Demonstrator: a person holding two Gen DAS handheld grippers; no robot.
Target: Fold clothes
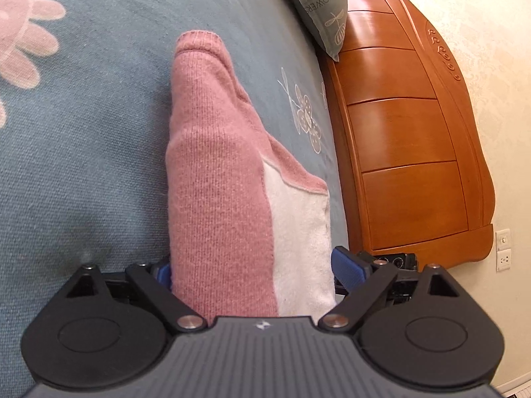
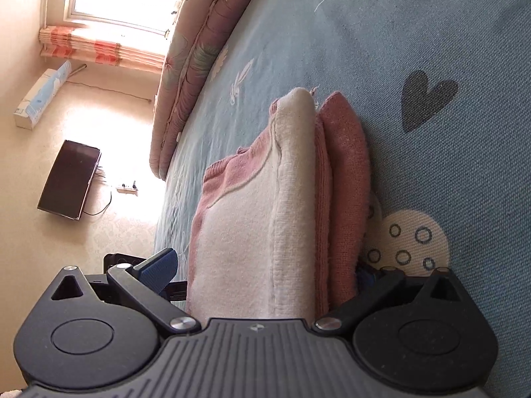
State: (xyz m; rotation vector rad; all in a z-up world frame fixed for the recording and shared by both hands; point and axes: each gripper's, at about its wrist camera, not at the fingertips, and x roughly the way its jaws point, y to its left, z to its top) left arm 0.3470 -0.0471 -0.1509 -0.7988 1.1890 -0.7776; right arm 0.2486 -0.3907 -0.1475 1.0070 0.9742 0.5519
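A folded pink and white knit sweater (image 1: 215, 172) lies as a thick bundle on the blue patterned bedspread (image 1: 83, 139). My left gripper (image 1: 255, 268) stands open, with one end of the bundle filling the space between its blue pads (image 1: 348, 267). In the right wrist view, the same sweater (image 2: 265, 205) shows stacked pink and white layers. My right gripper (image 2: 265, 270) is open too and straddles that end. Its left pad (image 2: 162, 267) stands a little apart from the cloth, and the right pad is mostly hidden behind the pink fold.
A wooden headboard (image 1: 408, 132) and a grey-green pillow (image 1: 318, 10) stand past the bed's edge in the left wrist view. A rolled floral quilt (image 2: 195, 49) lies along the bed's far side. A dark monitor (image 2: 69, 179), a power strip and a long box (image 2: 43, 93) are on the floor.
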